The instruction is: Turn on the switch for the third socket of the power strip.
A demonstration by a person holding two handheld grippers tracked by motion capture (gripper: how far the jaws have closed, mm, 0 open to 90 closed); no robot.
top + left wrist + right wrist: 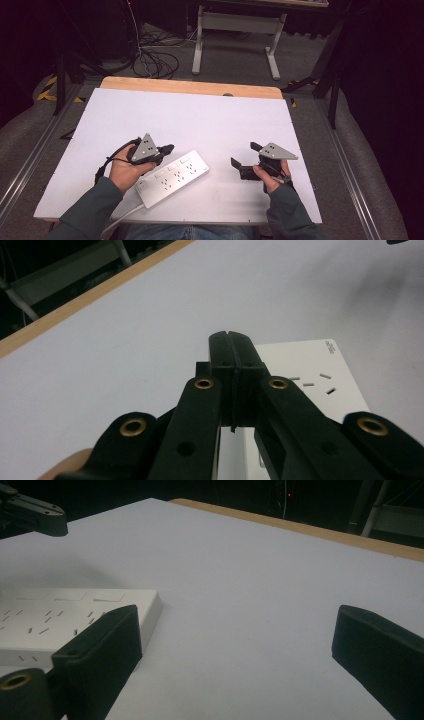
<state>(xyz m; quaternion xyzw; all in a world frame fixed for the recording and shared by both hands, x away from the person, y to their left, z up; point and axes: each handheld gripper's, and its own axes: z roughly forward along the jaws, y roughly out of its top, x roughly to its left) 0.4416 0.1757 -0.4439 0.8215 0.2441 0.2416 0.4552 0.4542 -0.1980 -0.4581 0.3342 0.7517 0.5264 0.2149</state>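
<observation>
while the high view hides it, left gripper [231,347] fingers meet; right gripper [235,645] fingers gape.

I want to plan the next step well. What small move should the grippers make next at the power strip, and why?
Probably the left gripper should open first. Its jaws are pressed together with nothing between them, above the power strip, so it cannot grasp anything yet. The right gripper is already open, its jaws wide apart beside the strip's end on the white board, holding nothing.
</observation>
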